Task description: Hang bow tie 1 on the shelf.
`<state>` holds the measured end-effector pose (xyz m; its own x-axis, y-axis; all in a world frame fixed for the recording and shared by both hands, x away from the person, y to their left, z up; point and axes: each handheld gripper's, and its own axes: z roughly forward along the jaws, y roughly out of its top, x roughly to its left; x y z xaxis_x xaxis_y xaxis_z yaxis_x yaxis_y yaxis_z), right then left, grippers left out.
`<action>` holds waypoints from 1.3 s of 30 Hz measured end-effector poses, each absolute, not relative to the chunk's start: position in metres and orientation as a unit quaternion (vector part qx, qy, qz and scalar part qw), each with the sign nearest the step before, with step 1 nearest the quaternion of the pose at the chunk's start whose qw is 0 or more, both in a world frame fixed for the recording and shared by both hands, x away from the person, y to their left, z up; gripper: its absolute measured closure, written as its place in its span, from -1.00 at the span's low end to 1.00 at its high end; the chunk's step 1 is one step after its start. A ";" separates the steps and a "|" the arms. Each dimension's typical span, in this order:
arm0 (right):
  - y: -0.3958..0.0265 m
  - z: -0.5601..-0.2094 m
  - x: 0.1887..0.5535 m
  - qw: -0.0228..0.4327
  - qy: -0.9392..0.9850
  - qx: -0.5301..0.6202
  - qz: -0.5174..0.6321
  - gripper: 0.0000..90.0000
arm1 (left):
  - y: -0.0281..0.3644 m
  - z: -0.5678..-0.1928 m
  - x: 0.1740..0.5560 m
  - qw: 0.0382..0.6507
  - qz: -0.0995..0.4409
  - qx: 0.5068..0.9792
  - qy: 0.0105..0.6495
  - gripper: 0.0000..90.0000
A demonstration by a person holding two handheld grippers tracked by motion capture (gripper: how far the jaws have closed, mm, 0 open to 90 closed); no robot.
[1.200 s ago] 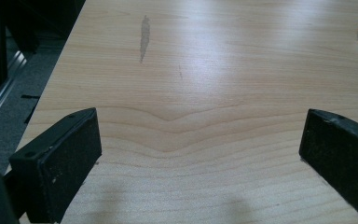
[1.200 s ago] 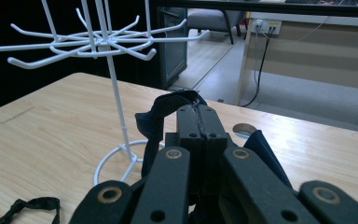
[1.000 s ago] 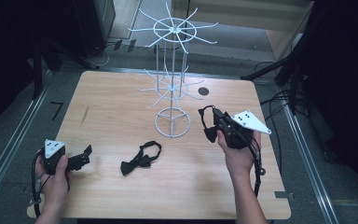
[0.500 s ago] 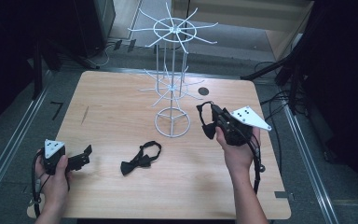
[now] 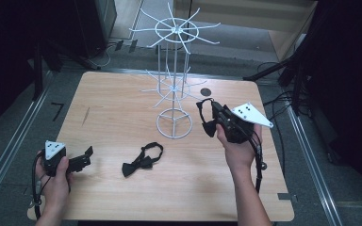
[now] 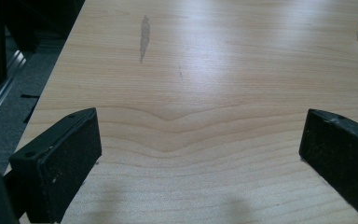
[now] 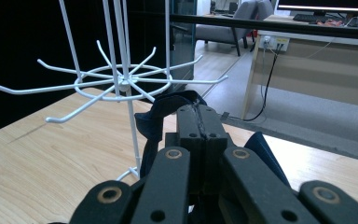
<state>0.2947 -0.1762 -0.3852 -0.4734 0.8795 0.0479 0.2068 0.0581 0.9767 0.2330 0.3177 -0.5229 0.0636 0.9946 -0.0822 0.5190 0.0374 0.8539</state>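
Right gripper (image 5: 208,113) at centre right of the high view, jaws pressed together on the strap of a dark fabric bow tie (image 5: 209,126); bow hanging below the jaw tips, partly masked by the gripper body. In the right gripper view, same dark bow tie (image 7: 157,122) largely hidden behind the closed black jaws, loop visible at left of the tips and a fold at lower right; knot not discernible. Gripper raised off the table, just beside the round base of the white wire display stand (image 5: 174,123), not touching it as far as can be judged.

Left gripper (image 5: 87,155) at lower left of the high view, low over the light wooden table (image 5: 122,103); jaws wide apart, nothing between them. Both jaws cut off by the frame edges in the left gripper view; a white curve at upper right edge there, too cropped to identify.

Second black bow tie (image 5: 142,160) flat on the table at lower centre, well apart from both grippers. Stand's top ring of hooks (image 5: 175,31) at upper centre, bare. Small dark round mark (image 5: 205,91) on the table behind the stand; nature unclear.
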 end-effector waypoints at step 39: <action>-0.165 -0.405 0.324 0.271 0.664 0.437 0.544 1.00 | 0.318 -0.523 0.233 0.384 0.309 0.621 0.610 -1.00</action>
<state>0.3239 -0.1653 -0.4054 -0.4720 0.8740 0.1157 0.2851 0.0271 0.9581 0.2331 0.3176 -0.5230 0.0650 0.9944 -0.0837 0.5195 0.0379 0.8536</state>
